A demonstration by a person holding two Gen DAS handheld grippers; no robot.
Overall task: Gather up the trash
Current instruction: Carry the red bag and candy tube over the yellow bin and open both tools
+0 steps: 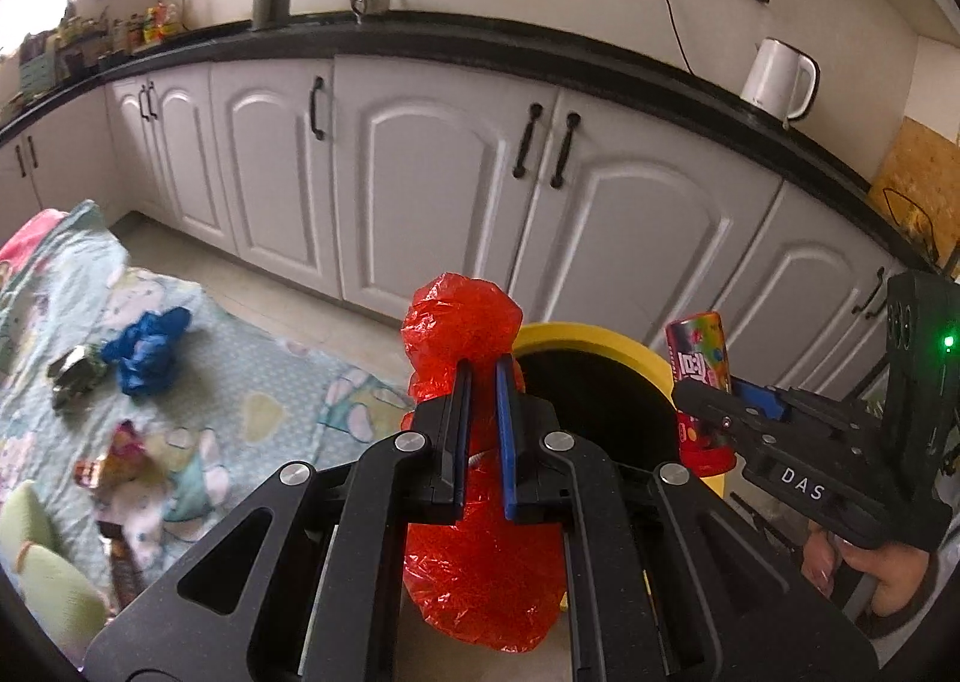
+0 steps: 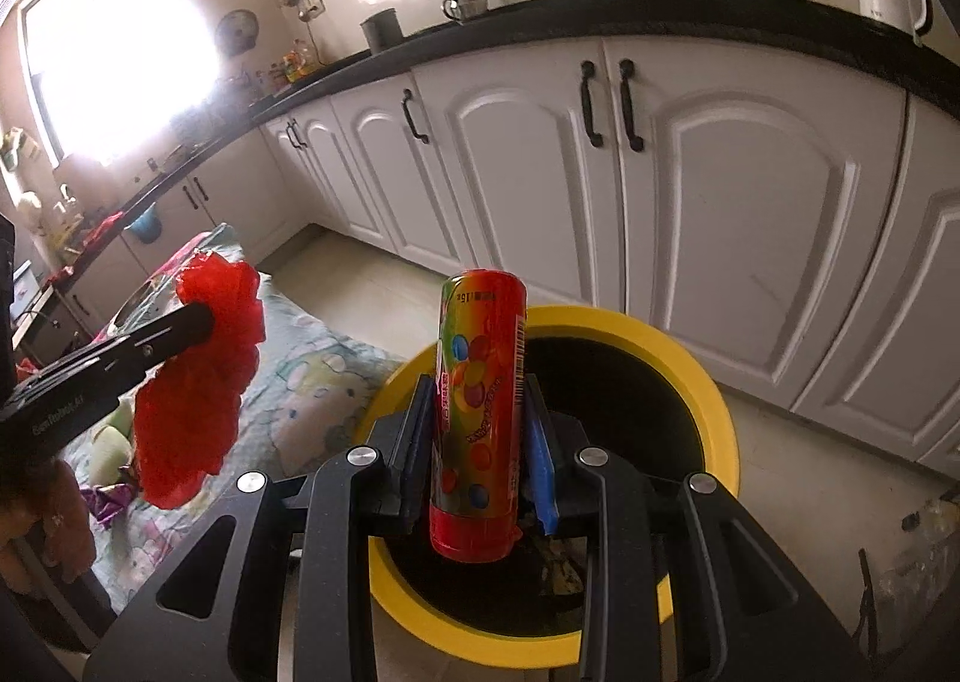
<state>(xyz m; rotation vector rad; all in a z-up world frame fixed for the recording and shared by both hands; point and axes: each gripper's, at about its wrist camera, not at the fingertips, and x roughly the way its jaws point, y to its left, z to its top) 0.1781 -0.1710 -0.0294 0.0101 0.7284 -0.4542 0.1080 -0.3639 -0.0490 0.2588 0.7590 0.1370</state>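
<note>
My left gripper (image 1: 483, 367) is shut on a crumpled red plastic bag (image 1: 459, 322), which bulges above and hangs below the fingers, beside the rim of a yellow bin (image 1: 591, 337). My right gripper (image 2: 477, 388) is shut on a colourful candy tube (image 2: 480, 382) with a red cap, held upright over the yellow bin (image 2: 714, 412) and its dark opening. In the left wrist view the right gripper (image 1: 711, 388) holds the candy tube (image 1: 699, 346) at the bin's right edge. In the right wrist view the left gripper (image 2: 201, 322) and the red bag (image 2: 198, 382) are at the left.
A patterned cloth (image 1: 252, 382) covers the surface at the left, with a blue crumpled bag (image 1: 147, 355), a crushed foil piece (image 1: 75, 376) and wrappers (image 1: 117, 460) on it. White cabinets (image 1: 432, 172) under a black counter (image 1: 480, 45) stand behind. A white kettle (image 1: 777, 78) sits on the counter.
</note>
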